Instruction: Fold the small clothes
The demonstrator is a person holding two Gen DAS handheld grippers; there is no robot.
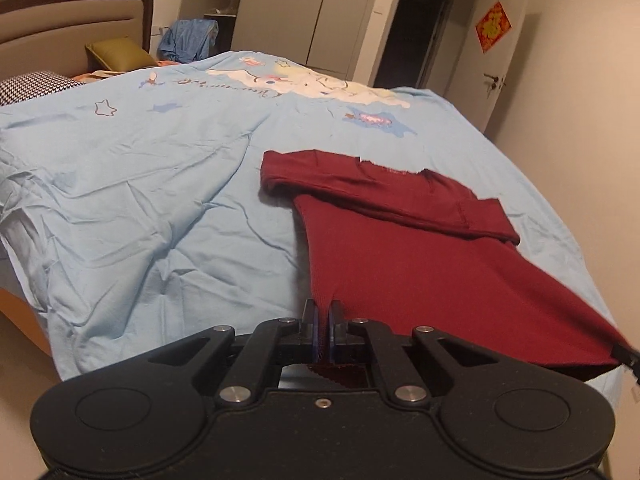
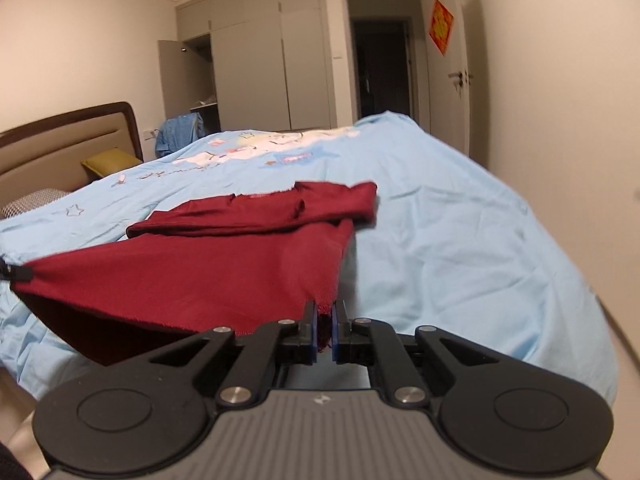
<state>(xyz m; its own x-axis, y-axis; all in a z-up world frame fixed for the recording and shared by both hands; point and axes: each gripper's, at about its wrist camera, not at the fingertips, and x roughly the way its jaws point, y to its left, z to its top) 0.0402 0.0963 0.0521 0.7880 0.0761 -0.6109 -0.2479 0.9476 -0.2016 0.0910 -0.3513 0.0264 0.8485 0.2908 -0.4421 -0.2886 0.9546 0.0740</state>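
A dark red shirt (image 1: 420,248) lies on the light blue bed cover (image 1: 160,200), its sleeves folded across the chest at the far end. My left gripper (image 1: 324,308) is shut on the shirt's near left hem corner and holds it lifted off the bed. My right gripper (image 2: 327,308) is shut on the near right hem corner of the shirt (image 2: 208,268). The hem is stretched between the two grippers, raised above the cover (image 2: 460,260). The right gripper's tip shows at the right edge of the left wrist view (image 1: 626,354).
The bed's headboard (image 1: 72,12) and an olive pillow (image 1: 120,54) are at the far left. Blue clothing (image 1: 188,40) hangs by the wardrobe (image 2: 272,64). A dark open doorway (image 2: 380,68) and a door (image 1: 500,52) are at the far right.
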